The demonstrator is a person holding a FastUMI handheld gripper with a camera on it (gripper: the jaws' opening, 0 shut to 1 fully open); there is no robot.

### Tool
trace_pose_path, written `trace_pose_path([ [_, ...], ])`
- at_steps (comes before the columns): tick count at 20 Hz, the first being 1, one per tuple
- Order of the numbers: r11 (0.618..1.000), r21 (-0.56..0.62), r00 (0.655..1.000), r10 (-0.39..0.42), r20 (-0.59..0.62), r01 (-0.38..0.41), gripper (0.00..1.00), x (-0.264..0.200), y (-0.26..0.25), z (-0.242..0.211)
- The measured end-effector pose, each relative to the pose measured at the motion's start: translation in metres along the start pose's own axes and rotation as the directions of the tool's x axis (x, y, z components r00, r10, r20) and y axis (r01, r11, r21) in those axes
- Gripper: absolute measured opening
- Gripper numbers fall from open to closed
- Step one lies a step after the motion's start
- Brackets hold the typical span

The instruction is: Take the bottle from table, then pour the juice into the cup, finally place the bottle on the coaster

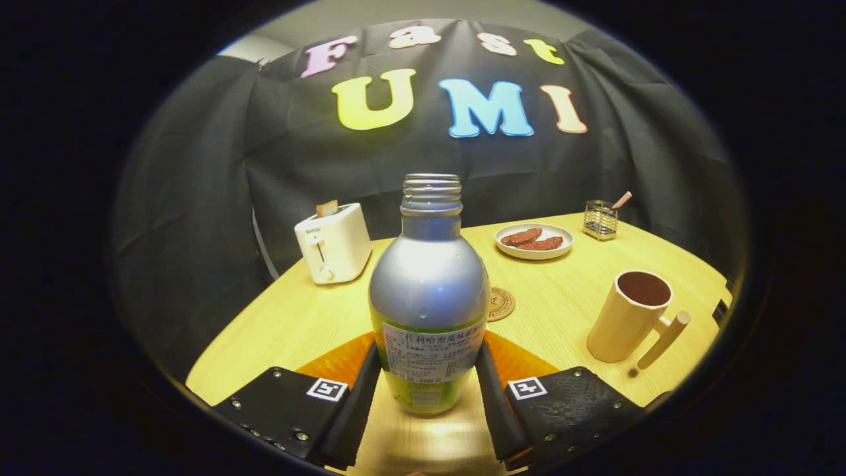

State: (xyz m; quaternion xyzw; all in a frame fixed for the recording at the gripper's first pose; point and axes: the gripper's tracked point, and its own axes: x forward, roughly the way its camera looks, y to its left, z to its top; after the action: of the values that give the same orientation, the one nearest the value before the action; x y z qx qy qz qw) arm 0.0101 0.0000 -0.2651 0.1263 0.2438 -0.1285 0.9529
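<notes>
1. Holding the bottle (428, 291) between its two fingers, the gripper (428, 390) has one finger on each side of the bottle, low down near the label. The fingers look pressed against it, but the bottom of the bottle is a bit hard to see, so I think it stands on the table (568, 311) and is not lifted yet.
2. The bottle has no cap on. If it tips too soon, juice could spill on the table before it gets to the cup (631, 316).
3. The grip is low and the bottle is tall. It could wobble or slip when it is picked up.
4. The cup stands off to the right, well apart from the bottle. A fast swing could knock it over, or miss it when pouring.
5. The coaster (500, 303) is small and partly hidden just behind the bottle. The bottle could land half off it.
6. Counting: one bottle, one cup, one coaster, one toaster (332, 242), one plate (534, 240) and one small wire holder (600, 219).
</notes>
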Motion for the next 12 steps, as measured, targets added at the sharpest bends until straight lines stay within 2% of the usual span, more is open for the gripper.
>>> trace_pose_path([
  [3, 0.995, 0.102, 1.0, -0.002, 0.017, 0.001, 0.74, -0.004, -0.011, 0.013],
  [7, 0.984, 0.179, 1.0, 0.012, 0.026, -0.017, 0.74, -0.003, -0.022, 0.026],
  [12, 0.941, 0.336, 0.998, 0.038, 0.043, -0.05, 0.74, -0.003, -0.034, 0.037],
])
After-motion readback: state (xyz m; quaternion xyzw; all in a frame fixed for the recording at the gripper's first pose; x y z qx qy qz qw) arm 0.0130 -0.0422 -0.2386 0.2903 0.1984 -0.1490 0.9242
